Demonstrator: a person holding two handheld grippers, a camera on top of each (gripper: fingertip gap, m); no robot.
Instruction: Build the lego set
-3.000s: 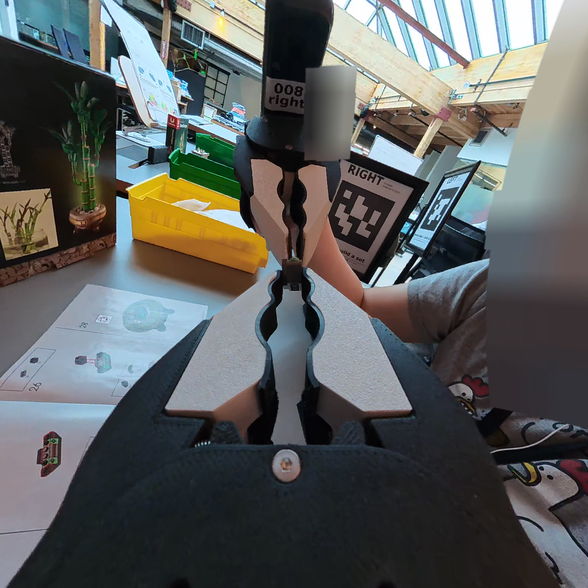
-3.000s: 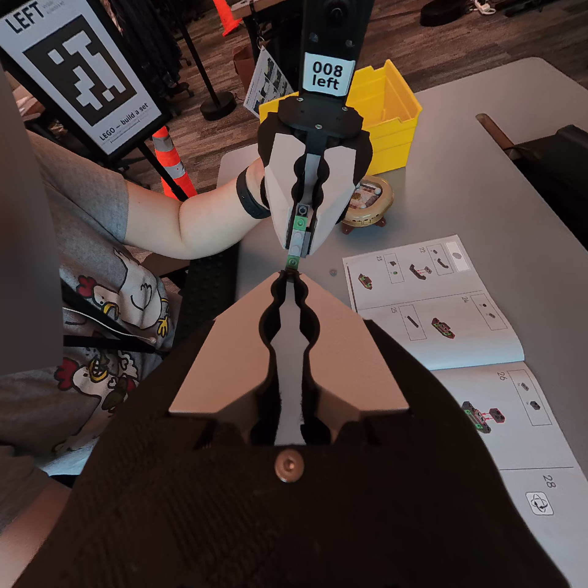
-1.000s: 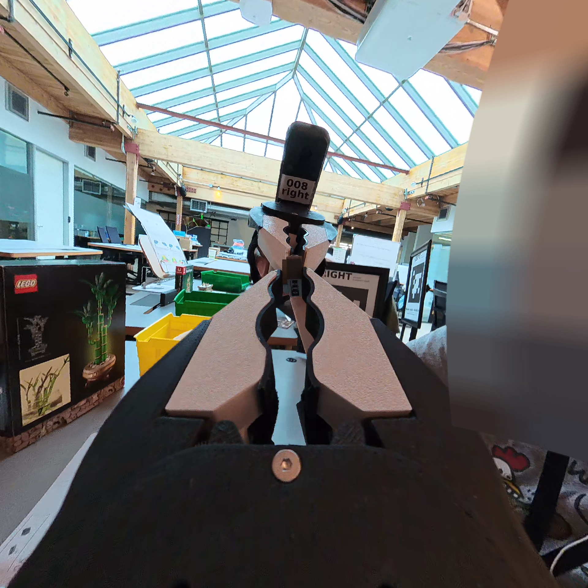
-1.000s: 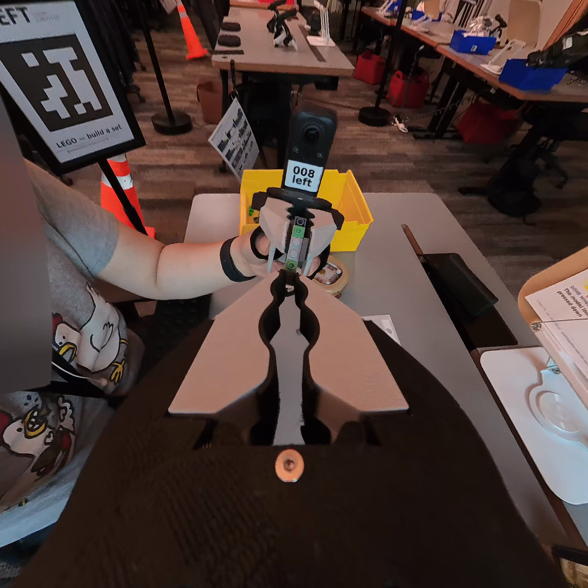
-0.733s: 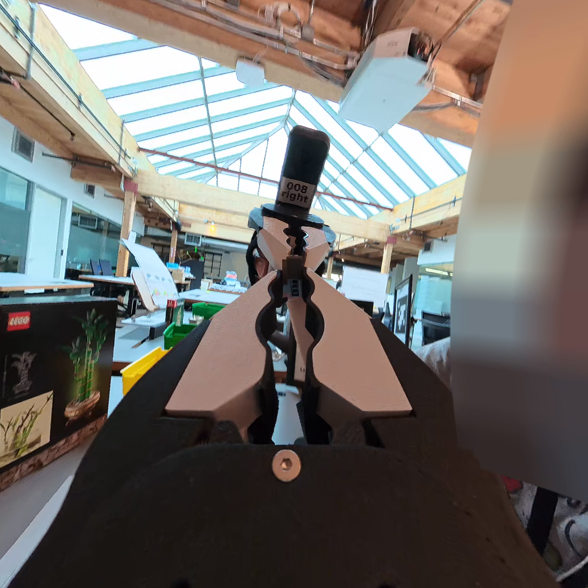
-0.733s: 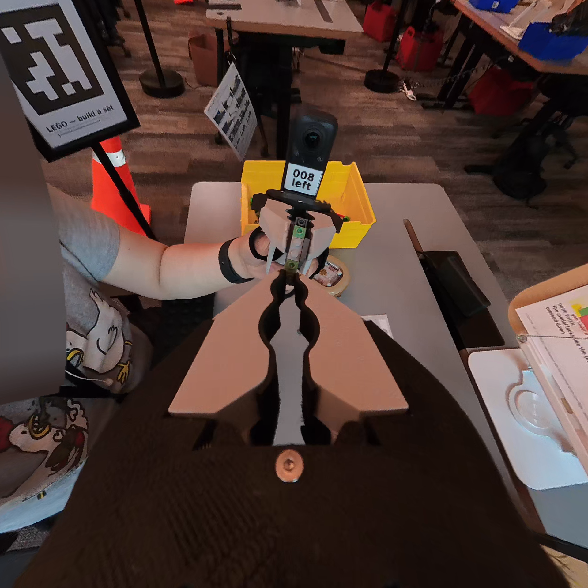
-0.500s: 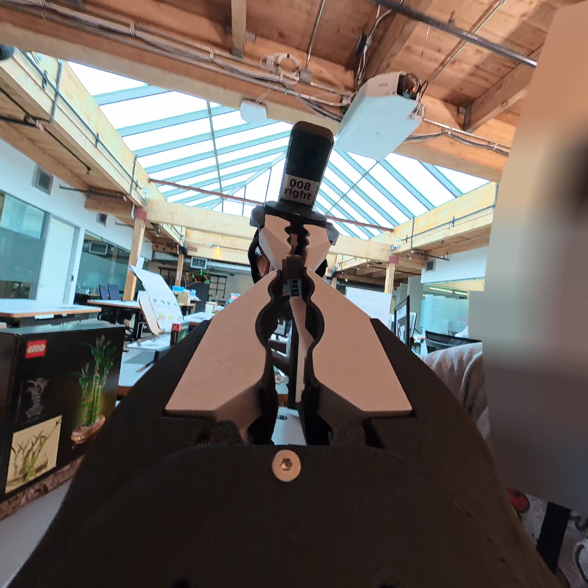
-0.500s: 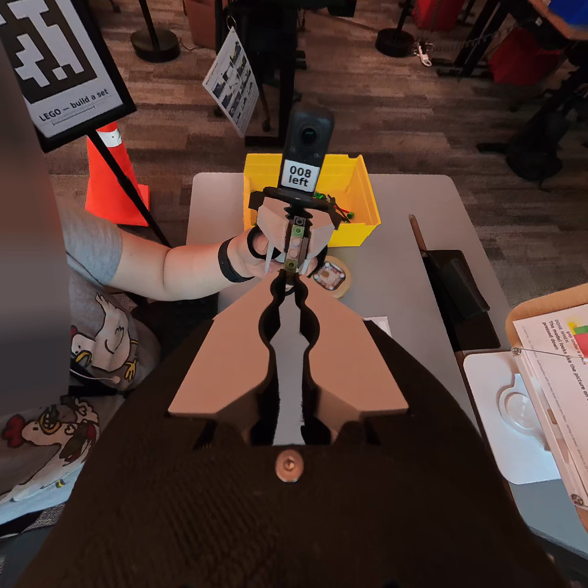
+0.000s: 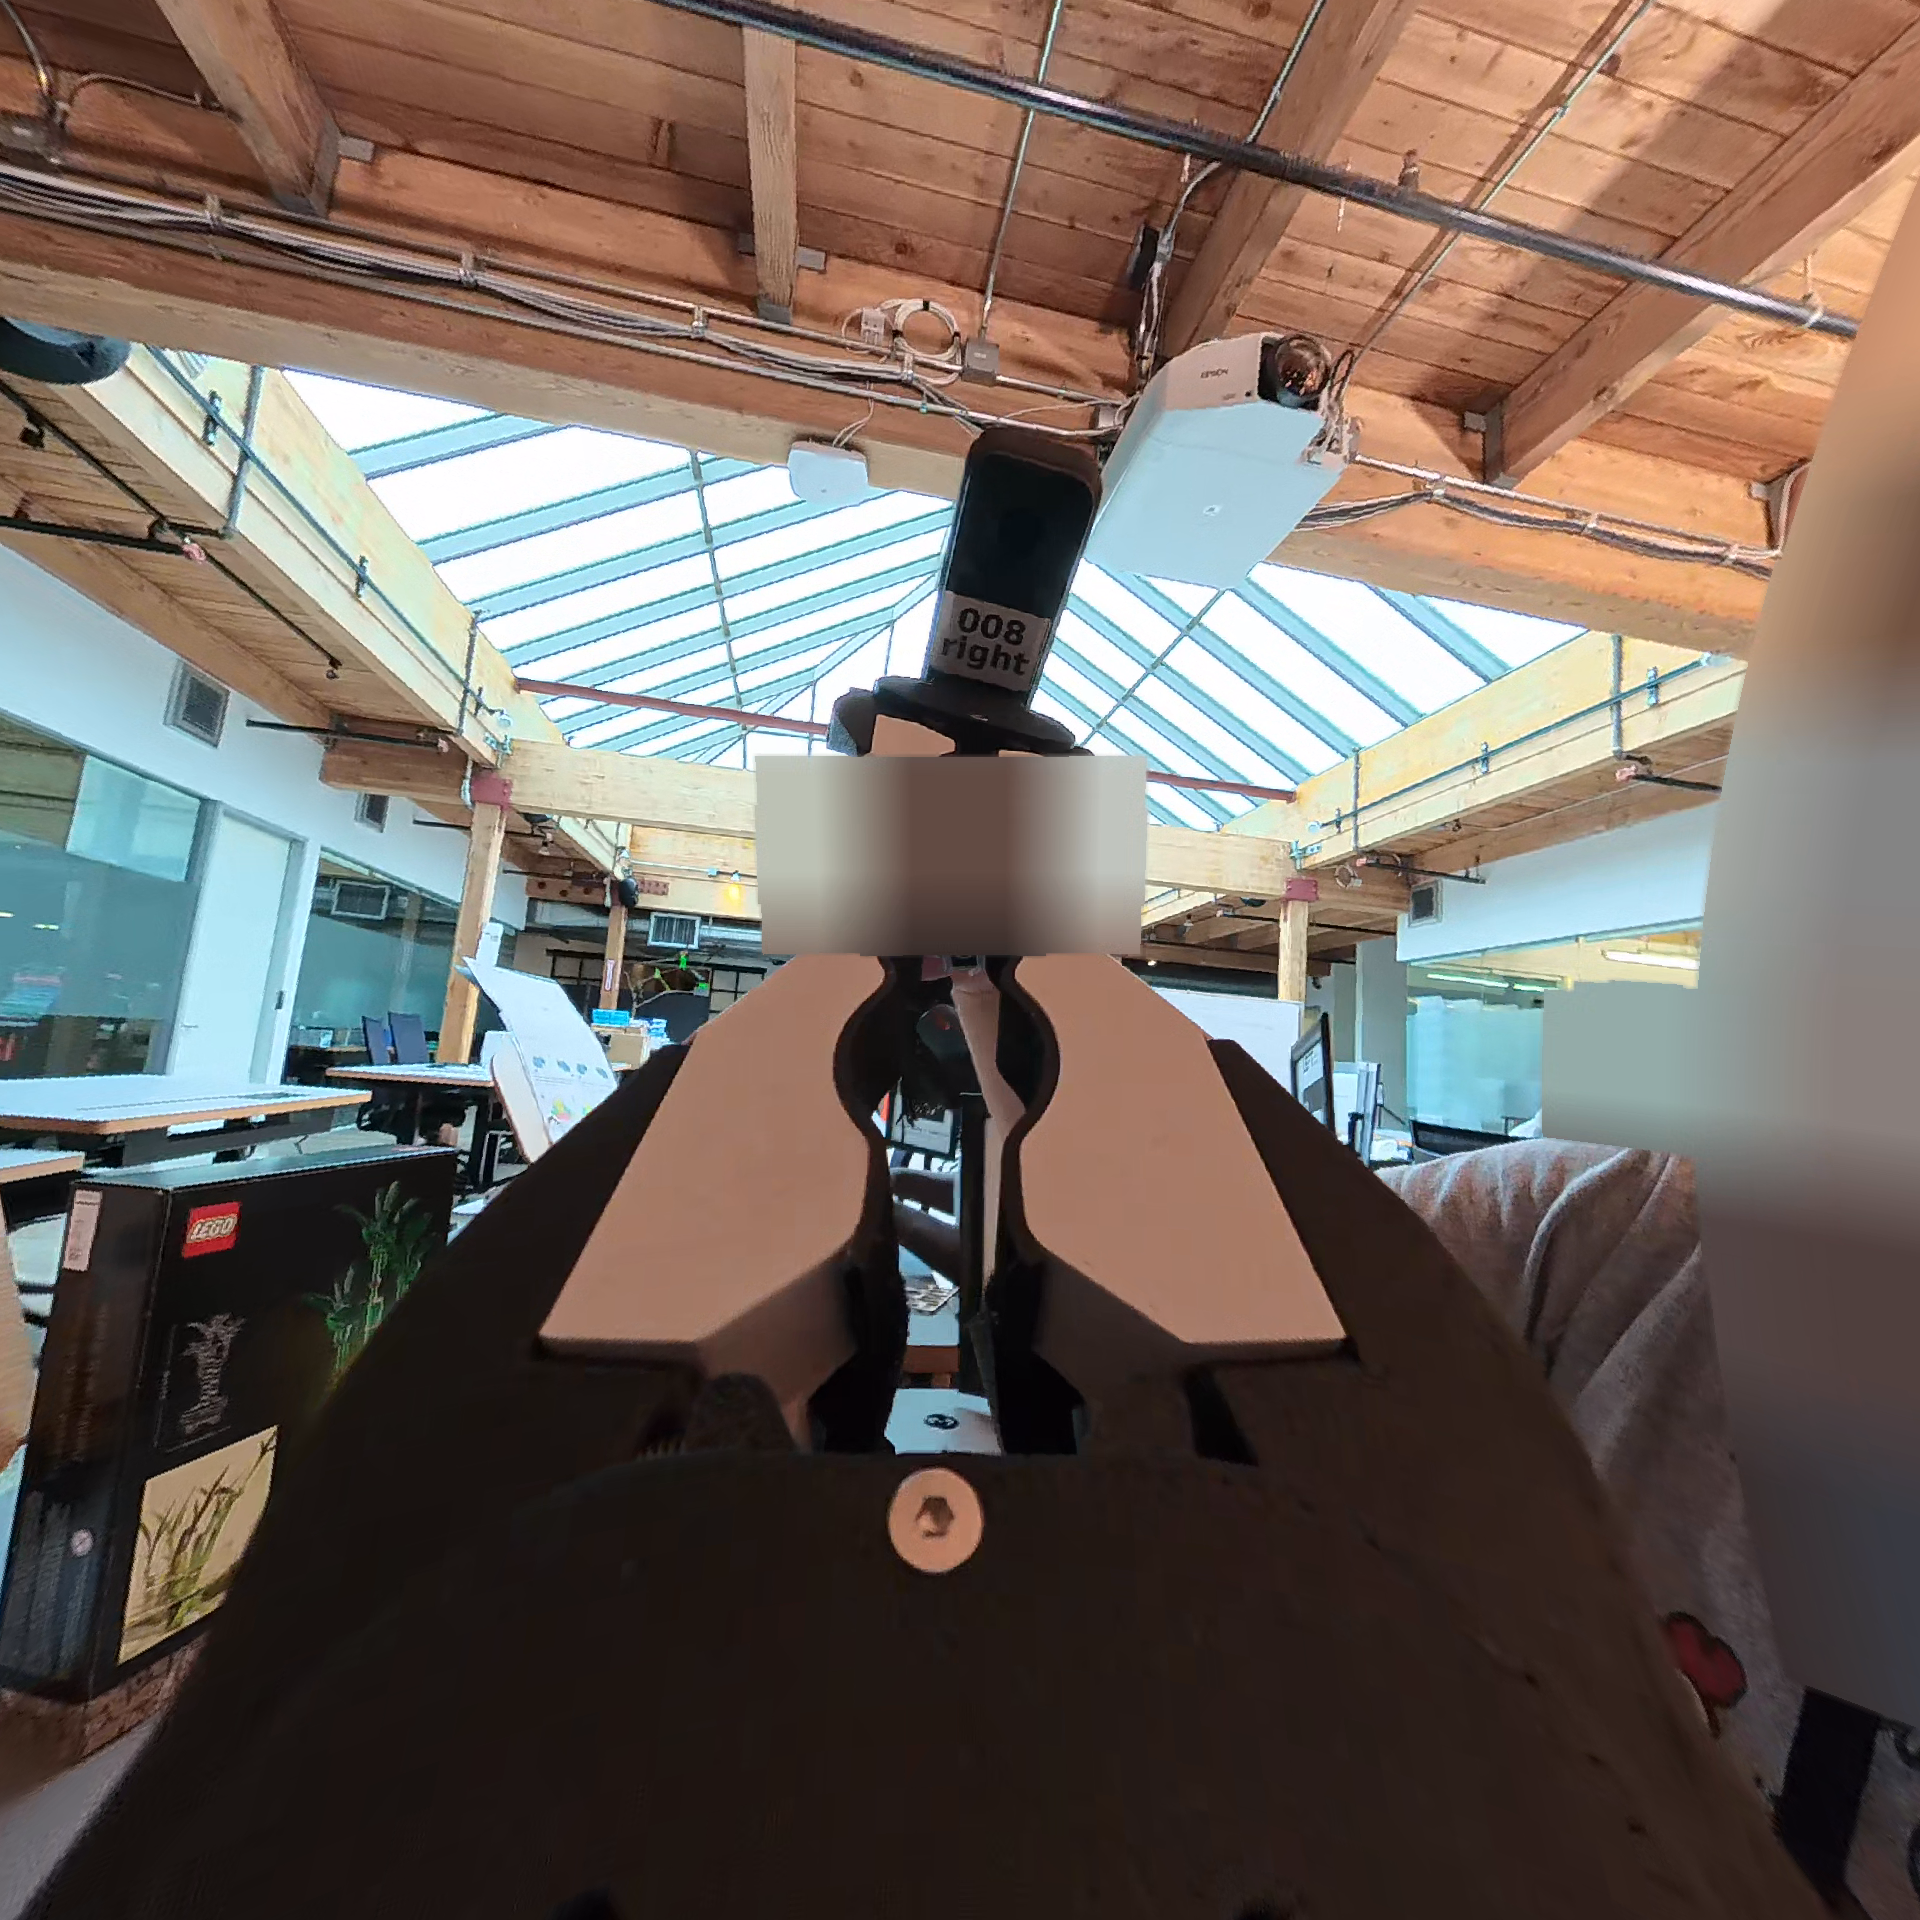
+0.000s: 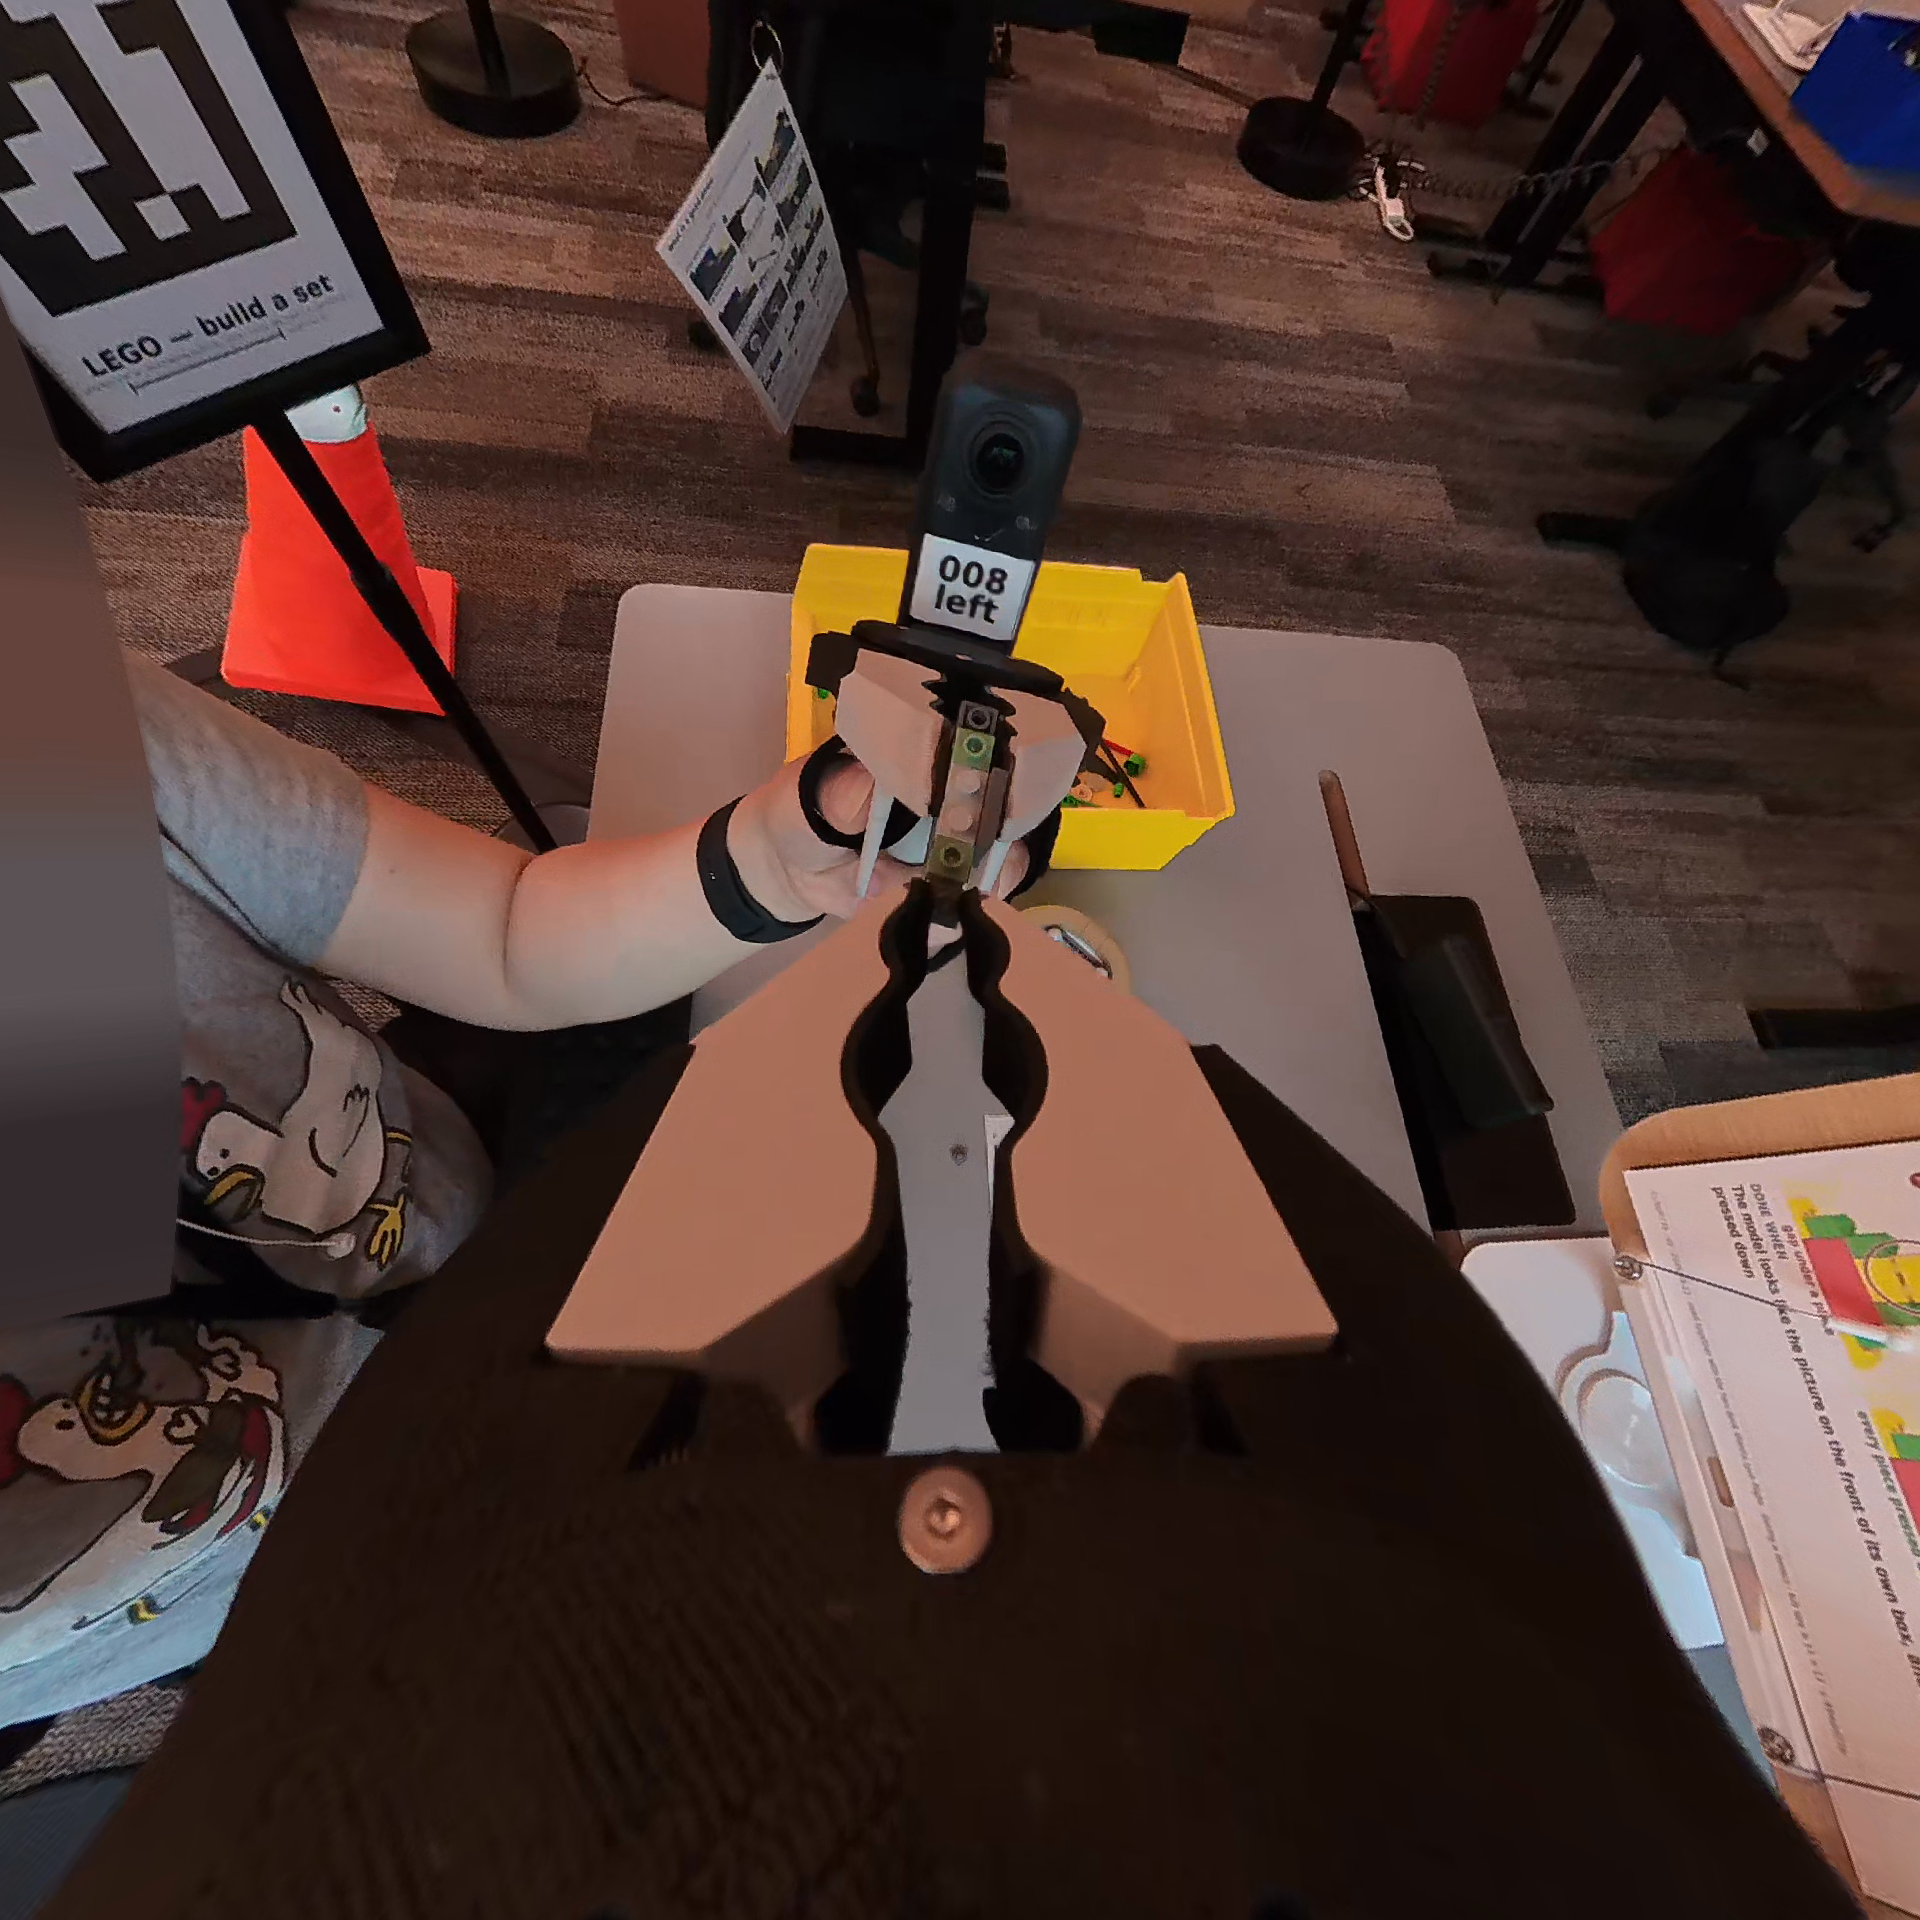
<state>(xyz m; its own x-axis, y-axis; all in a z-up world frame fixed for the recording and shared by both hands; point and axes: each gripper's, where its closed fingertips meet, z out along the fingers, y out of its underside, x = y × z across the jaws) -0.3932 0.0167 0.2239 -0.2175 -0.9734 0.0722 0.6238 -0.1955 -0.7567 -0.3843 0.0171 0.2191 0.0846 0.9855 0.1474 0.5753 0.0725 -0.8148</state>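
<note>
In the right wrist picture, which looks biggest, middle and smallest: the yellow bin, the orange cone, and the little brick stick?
1. Yellow bin, looks biggest.
2. Orange cone, a bit smaller, but it sits on the floor farther away and a stand hides part of it, so these two are unsure.
3. Brick stick, clearly smallest, held in the left tool.

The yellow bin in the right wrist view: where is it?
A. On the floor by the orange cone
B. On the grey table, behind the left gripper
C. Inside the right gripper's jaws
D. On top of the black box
B. The yellow bin sits on the grey table, at its far edge, just behind the left gripper, with small loose pieces inside it.
</note>
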